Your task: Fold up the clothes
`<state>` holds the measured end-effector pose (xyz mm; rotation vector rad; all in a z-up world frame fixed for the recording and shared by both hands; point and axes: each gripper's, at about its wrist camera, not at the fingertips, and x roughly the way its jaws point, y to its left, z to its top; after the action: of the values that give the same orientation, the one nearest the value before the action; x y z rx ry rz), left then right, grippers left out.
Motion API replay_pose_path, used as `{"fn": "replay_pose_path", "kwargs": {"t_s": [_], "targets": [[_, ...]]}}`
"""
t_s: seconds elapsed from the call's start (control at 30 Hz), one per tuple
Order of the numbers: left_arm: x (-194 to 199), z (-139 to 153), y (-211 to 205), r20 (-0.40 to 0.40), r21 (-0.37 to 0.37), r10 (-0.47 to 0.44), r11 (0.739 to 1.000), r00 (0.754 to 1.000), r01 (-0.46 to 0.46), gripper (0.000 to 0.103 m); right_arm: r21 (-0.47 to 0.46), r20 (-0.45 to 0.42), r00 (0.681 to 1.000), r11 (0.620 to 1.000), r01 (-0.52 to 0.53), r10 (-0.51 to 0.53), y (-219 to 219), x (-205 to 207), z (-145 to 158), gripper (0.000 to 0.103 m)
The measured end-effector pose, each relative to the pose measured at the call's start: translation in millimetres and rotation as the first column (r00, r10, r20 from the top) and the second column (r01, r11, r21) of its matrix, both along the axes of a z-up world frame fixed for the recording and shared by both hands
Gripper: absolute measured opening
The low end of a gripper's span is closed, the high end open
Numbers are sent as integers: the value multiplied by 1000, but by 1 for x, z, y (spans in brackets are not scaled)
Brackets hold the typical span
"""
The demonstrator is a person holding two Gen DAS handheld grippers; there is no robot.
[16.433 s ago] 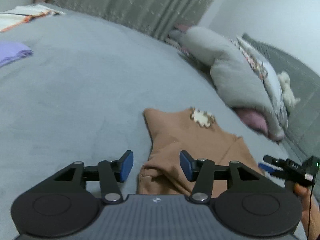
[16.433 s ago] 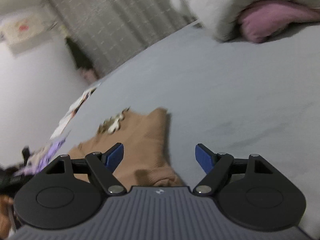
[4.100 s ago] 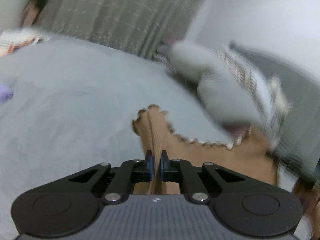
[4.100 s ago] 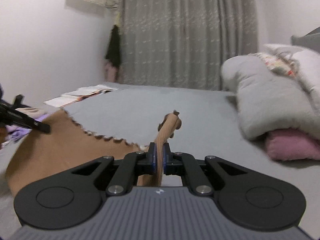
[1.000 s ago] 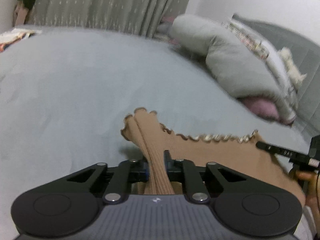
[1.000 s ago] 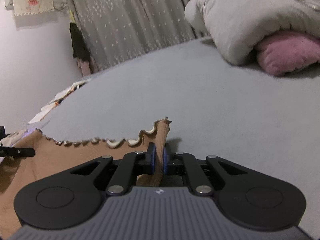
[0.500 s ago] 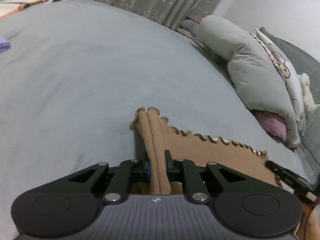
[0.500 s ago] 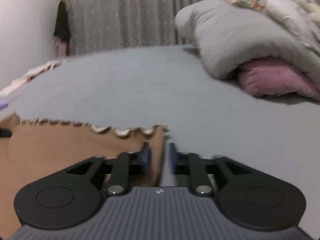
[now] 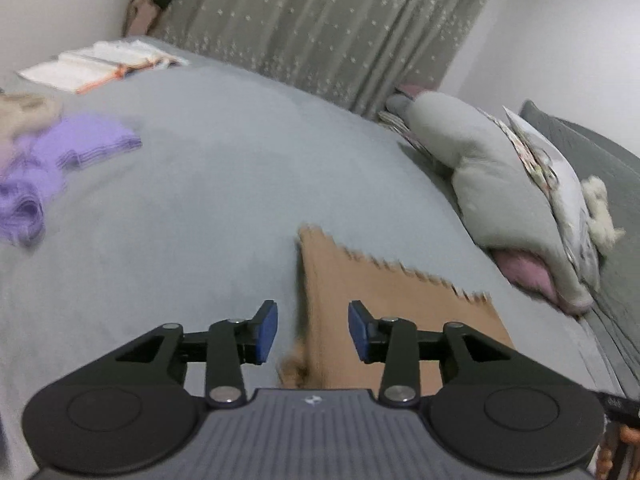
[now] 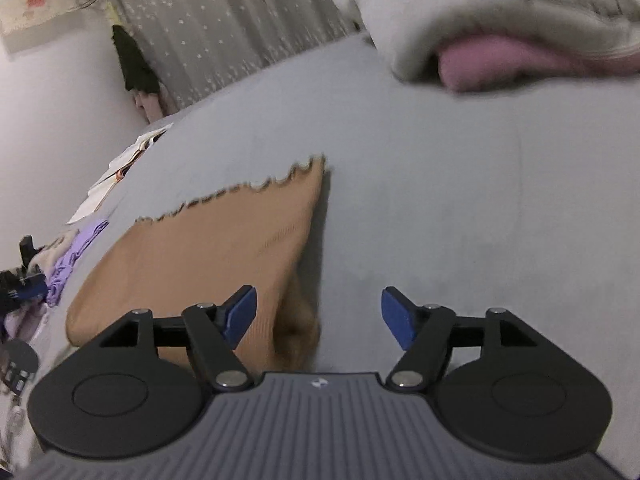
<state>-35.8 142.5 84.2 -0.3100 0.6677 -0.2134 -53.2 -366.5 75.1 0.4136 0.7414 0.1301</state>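
A tan knit garment (image 9: pixel 384 304) with a scalloped hem lies folded flat on the grey bed (image 9: pixel 200 208). My left gripper (image 9: pixel 312 332) hovers over the garment's left edge; its jaws are opening and the pads touch nothing. In the right wrist view the same garment (image 10: pixel 208 240) spreads to the left. My right gripper (image 10: pixel 318 314) hangs above the garment's right edge, jaws opening wide, the cloth lying below them and not pressed. The other gripper (image 10: pixel 20 280) shows at the far left edge of that view.
Purple clothes (image 9: pixel 48 160) lie at the left of the bed, with a white and orange piece (image 9: pixel 100 66) behind them. A grey duvet over a pink pillow (image 9: pixel 512 184) is heaped at the right. A curtain (image 9: pixel 320 28) hangs behind the bed.
Both grippers let go of the garment's hem corners and drew back and up. The folded layer now lies flat on the bed.
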Motion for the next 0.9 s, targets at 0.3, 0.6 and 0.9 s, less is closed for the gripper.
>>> {"fn": "replay_pose_path", "kwargs": {"t_s": [0.3,0.6,0.9], "targets": [[13,-52,-42,-4,116,-45,992,999,45,39,-64,30,991,990,-127,129,44,9,4,19],[32,-51,3,-103,-62,25,998,994,-32,7,-240,78,985,962,-133,155,68,1,34,7],[34,-52,16,-125,-79,17,996,992,-27,9,-254,-21,989,956,-149,149,69,19,9,8]]}}
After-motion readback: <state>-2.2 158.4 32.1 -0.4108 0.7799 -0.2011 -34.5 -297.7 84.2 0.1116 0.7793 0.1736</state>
